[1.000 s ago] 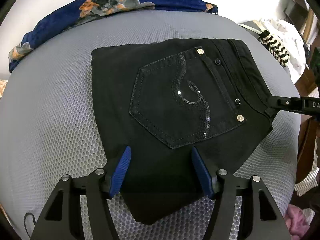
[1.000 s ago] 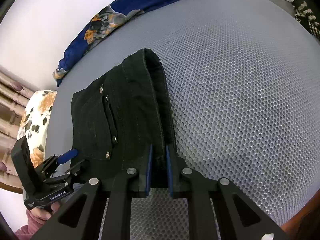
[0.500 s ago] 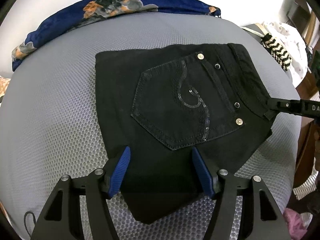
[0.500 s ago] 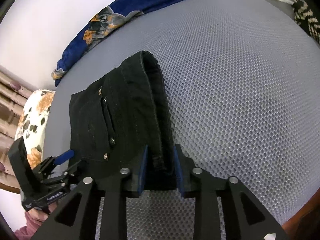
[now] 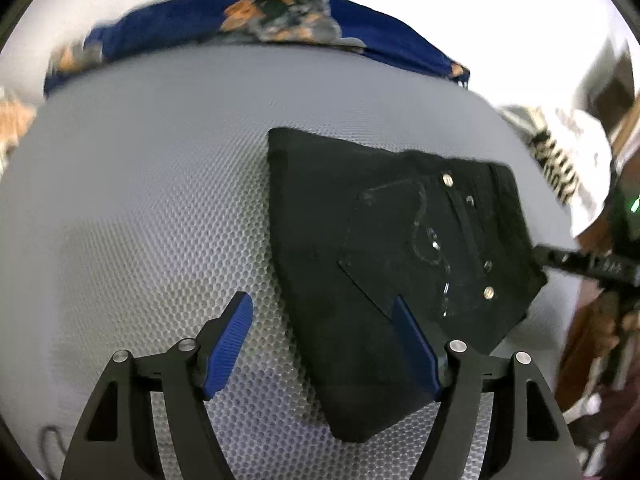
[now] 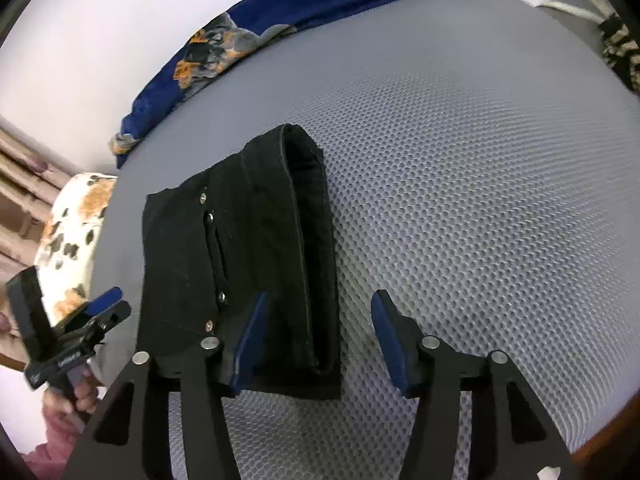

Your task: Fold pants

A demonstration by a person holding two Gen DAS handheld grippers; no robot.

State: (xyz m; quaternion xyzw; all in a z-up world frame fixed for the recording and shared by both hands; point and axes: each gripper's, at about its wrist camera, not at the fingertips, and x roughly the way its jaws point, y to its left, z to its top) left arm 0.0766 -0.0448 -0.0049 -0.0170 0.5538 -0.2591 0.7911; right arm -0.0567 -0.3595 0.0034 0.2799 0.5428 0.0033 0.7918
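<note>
The folded black pants (image 5: 384, 264) lay flat on the grey honeycomb-mesh mattress (image 5: 152, 184), pocket side up, with bare mesh open on every side of them: a broad stretch to the left in the left wrist view, and a wide clear expanse to the right of the waistband (image 6: 310, 240) in the right wrist view. A blue flowered cloth (image 6: 280, 16) ran along the far edge of the mattress, well apart from the pants, and a striped cloth (image 5: 556, 168) lay off the far right corner. The left tongs (image 5: 326, 344) pointed steeply down over the near corner of the pants, spread wide and gripping nothing; one blue pad stood over the mesh, the other over the black fabric, and the jaws had just been opening further. The right tongs (image 6: 316, 340) also tilted steeply down at the thick folded waistband end; their jaws had just been opening, and now stood apart with the waistband between them, the right pad clear of it over bare mesh. In the right wrist view a hand (image 6: 76, 396) gripped the left tool's handle at the mattress's left edge.
</note>
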